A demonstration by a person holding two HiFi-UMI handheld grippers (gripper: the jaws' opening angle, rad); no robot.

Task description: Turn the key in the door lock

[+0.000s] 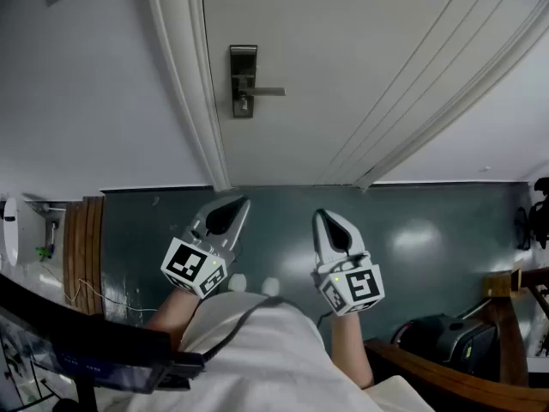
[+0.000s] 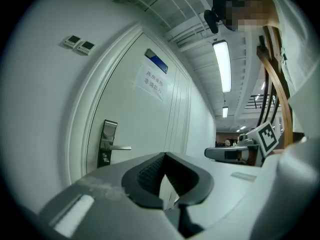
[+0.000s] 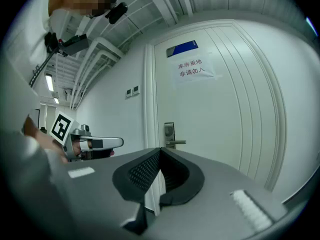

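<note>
Fingers [image 2: 146,172] pressed together on left gripper [image 1: 243,202] and right gripper [image 1: 322,216], empty, well short of door [image 1: 343,75]. Approach stage; next, reaching lock [image 1: 244,80] at door's left edge.

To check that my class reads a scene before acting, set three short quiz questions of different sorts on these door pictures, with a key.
1. True or false: the left gripper and right gripper are both short of the door handle.
2. The jaws of both are: A wide open, B shut on a key, C shut, empty.
3. What is stuck on the door under the blue plate?
Key: 1 true; 2 C; 3 a paper notice.
</note>
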